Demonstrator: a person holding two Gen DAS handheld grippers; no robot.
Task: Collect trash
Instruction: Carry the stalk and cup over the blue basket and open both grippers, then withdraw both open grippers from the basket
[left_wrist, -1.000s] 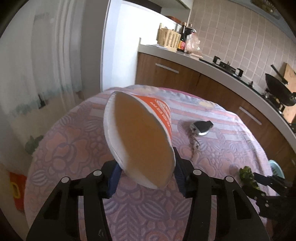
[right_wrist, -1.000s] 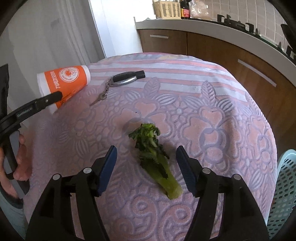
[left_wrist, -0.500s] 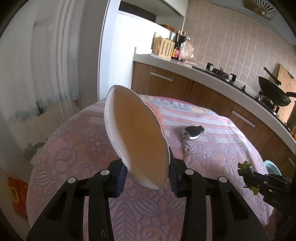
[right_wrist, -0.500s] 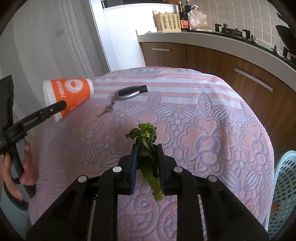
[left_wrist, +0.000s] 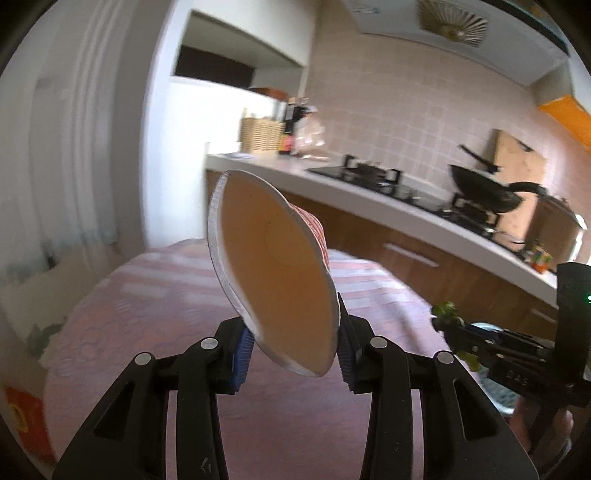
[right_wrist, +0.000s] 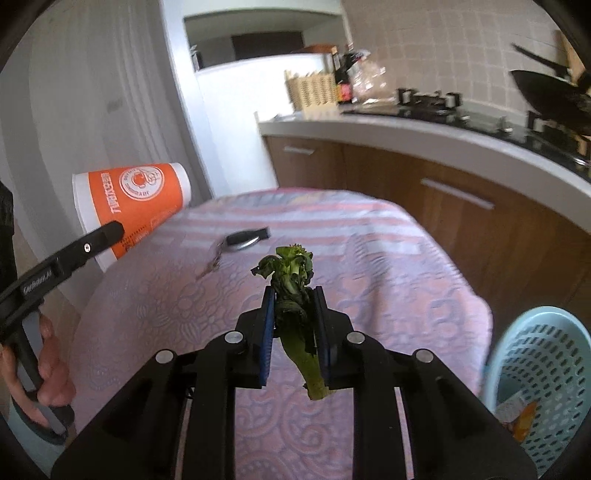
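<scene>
A round table (right_wrist: 388, 258) fills the middle of the right wrist view, covered by a pink and lilac cloth (right_wrist: 177, 295) with raised flower patterns and stripes toward its far edge; a black key fob (right_wrist: 245, 236) with keys (right_wrist: 212, 263) lies on the cloth just left of centre, toward the far side.

Kitchen, daylit. Near: worktop under pink floral cloth (right_wrist: 388, 280). Far right: white counter (left_wrist: 369, 195) on brown cabinets (right_wrist: 480, 229), black hob (left_wrist: 373, 177), wok (left_wrist: 484, 192), pink tiled wall (left_wrist: 406, 110). Left: sheer white curtain (left_wrist: 74, 147).
</scene>
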